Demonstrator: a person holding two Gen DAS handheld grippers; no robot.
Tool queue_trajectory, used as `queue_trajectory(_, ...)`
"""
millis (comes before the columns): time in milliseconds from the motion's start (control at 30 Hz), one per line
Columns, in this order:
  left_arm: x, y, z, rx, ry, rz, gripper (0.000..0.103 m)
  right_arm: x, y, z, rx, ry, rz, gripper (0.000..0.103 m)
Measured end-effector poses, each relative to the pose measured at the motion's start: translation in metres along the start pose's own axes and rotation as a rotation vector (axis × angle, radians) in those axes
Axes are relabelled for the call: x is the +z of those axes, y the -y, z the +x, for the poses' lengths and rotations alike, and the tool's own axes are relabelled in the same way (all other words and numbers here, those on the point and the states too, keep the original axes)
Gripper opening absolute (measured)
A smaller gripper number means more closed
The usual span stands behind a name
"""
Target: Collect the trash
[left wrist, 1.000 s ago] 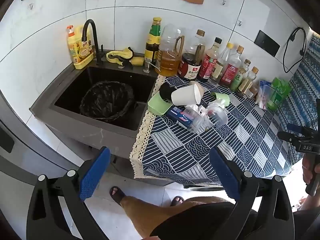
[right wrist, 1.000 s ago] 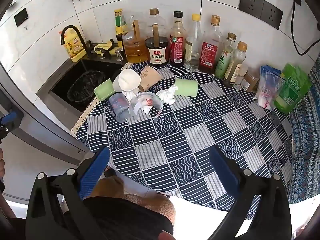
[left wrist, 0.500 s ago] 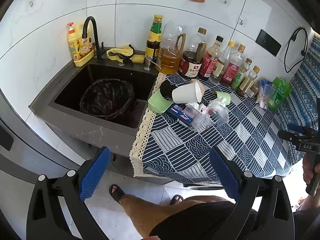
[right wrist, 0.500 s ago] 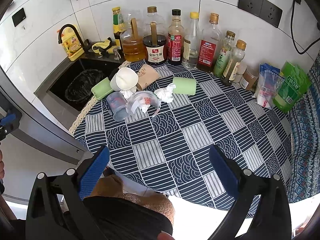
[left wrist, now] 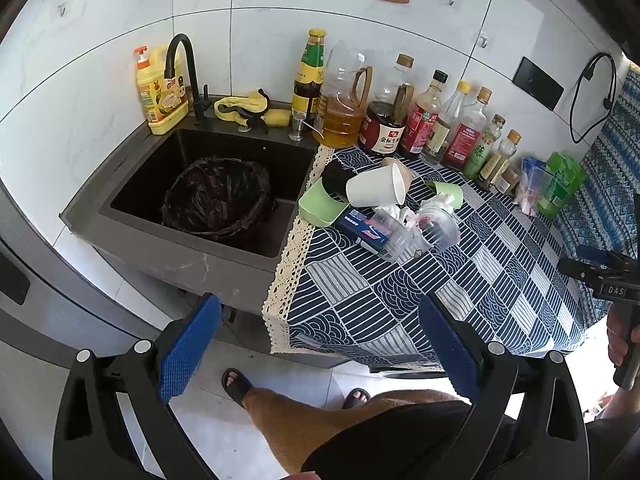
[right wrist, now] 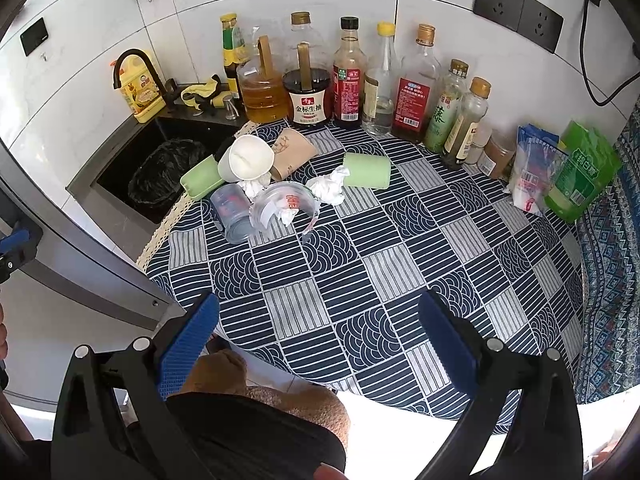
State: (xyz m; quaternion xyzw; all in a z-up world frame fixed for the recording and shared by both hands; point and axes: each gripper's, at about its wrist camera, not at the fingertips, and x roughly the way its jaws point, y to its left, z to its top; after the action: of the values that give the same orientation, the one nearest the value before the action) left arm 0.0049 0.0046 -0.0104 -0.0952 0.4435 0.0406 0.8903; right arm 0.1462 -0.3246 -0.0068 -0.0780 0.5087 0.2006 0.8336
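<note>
A pile of trash lies on the patterned tablecloth [right wrist: 360, 264] near the sink: a white paper cup [right wrist: 246, 158] on its side, a brown paper cup [right wrist: 290, 152], two green cups [right wrist: 368, 171] [right wrist: 200, 178], clear plastic cups [right wrist: 286, 208], crumpled tissue [right wrist: 330, 188] and a blue box [left wrist: 360, 228]. A bin lined with a black bag [left wrist: 218, 200] stands in the sink [left wrist: 140, 184]. My left gripper [left wrist: 316, 344] is open and empty, well short of the counter. My right gripper [right wrist: 318, 340] is open and empty over the table's near edge.
A row of sauce and oil bottles [right wrist: 348, 76] stands along the tiled wall. Green and white packets [right wrist: 580, 172] sit at the far right. A black tap [left wrist: 182, 68] and a yellow soap bottle [left wrist: 158, 88] stand behind the sink. The person's legs show below.
Both grippers have drifted slightly, so the counter and trash sit a little lower in view. Nothing was taken hold of; both stay open.
</note>
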Motion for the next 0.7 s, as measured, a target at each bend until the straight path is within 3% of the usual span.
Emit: queue_trajectory(700, 0.009, -0.0041, 0.0012, 0.006, -0.024, 0.01, 0.096, 0.0003, 0.0045, 0.0001, -0.002, -0.009, 0.015, 0.098)
